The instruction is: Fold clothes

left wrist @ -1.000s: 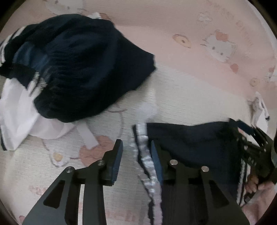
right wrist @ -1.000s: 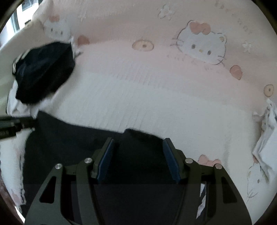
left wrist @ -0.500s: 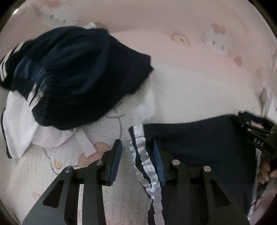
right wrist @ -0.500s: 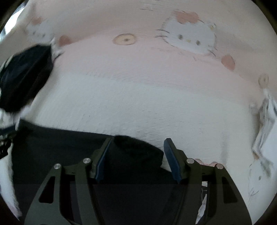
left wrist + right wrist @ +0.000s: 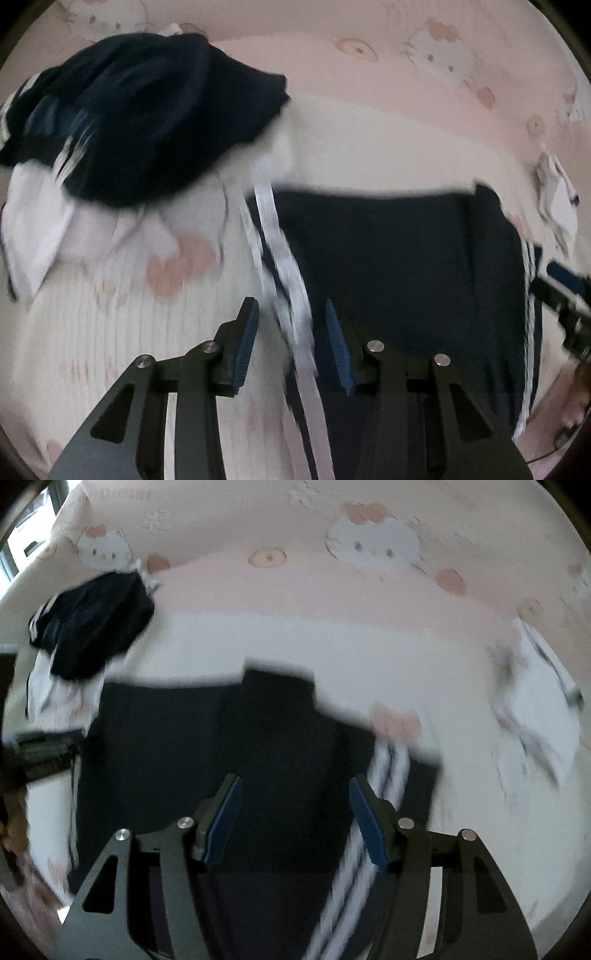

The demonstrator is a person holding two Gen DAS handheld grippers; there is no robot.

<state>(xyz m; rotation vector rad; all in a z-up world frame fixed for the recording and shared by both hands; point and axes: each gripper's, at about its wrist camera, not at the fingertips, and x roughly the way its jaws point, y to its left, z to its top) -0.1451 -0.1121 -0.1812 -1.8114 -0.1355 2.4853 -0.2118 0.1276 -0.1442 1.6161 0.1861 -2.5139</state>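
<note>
A dark navy garment [image 5: 399, 266] with white side stripes [image 5: 280, 258] lies flat on the pink cartoon-cat blanket [image 5: 369, 140]. My left gripper [image 5: 291, 314] hovers open over its left striped edge; the stripe runs under the gap and the pads do not press it. My right gripper [image 5: 295, 786] is open above the garment [image 5: 258, 738], with the right-hand stripes [image 5: 388, 768] beside its right finger. Each gripper shows at the edge of the other's view: the right gripper [image 5: 561, 291] and the left gripper [image 5: 40, 753]. The frames are motion-blurred.
A heap of dark blue and white clothes [image 5: 140, 122] sits at the far left, also the heap [image 5: 92, 627] in the right wrist view. A crumpled white garment [image 5: 557, 195] lies at the right, the white garment [image 5: 535, 709] too. Bare blanket stretches beyond the navy garment.
Both grippers have drawn back toward the near side of the navy garment, so more of it shows ahead. The right-hand stripes have come into the right wrist view. Both jaws stay apart.
</note>
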